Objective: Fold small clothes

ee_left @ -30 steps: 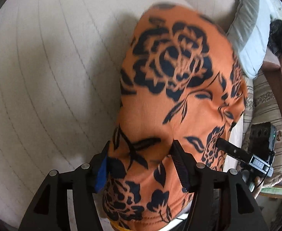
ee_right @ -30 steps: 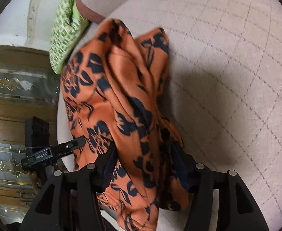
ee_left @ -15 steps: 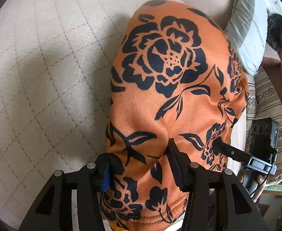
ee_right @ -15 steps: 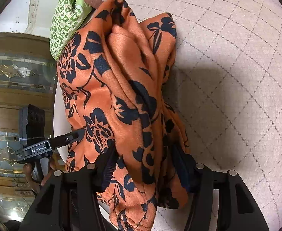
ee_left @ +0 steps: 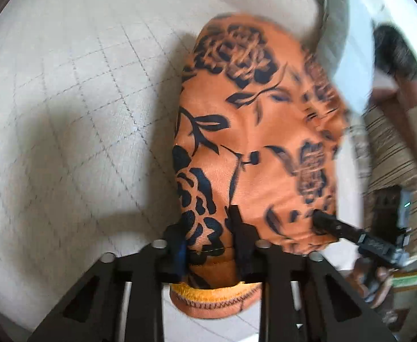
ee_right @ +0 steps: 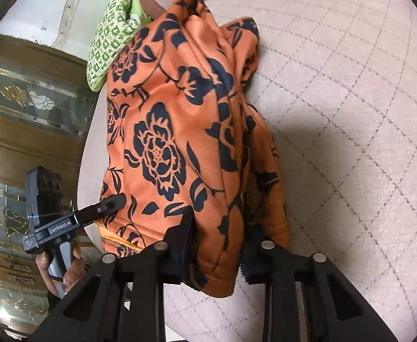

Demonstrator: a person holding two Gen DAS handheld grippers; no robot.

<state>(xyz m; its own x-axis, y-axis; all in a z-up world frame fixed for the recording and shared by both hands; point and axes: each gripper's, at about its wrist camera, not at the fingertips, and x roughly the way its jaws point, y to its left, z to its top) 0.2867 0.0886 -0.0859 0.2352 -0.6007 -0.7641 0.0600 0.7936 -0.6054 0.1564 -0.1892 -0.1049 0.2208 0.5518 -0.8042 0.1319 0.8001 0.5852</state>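
Note:
An orange garment point(ee_left: 254, 142) with a black rose print hangs bunched over a quilted cream cushion point(ee_left: 66, 114). My left gripper point(ee_left: 208, 228) pinches its hemmed near edge; the jaws are closing, with cloth pressed between the pads. In the right wrist view the same garment point(ee_right: 180, 131) drapes in folds. My right gripper point(ee_right: 218, 233) grips a thick fold of it, jaws closing on the cloth. Each gripper shows in the other's view, at the garment's lower edge: the right one point(ee_left: 322, 222) and the left one point(ee_right: 114, 202).
The quilted cream cushion point(ee_right: 351, 114) spreads to the right. A green patterned cloth point(ee_right: 108, 37) lies behind the garment. A wooden cabinet with glass panels point(ee_right: 23, 108) stands at the left. A pale pillow point(ee_left: 336, 42) and a striped cushion point(ee_left: 393, 148) lie beyond.
Both pairs of jaws have narrowed onto the cloth, bunching it between the pads. The garment has lifted and shifted with both hands, and the left view is now blurred.

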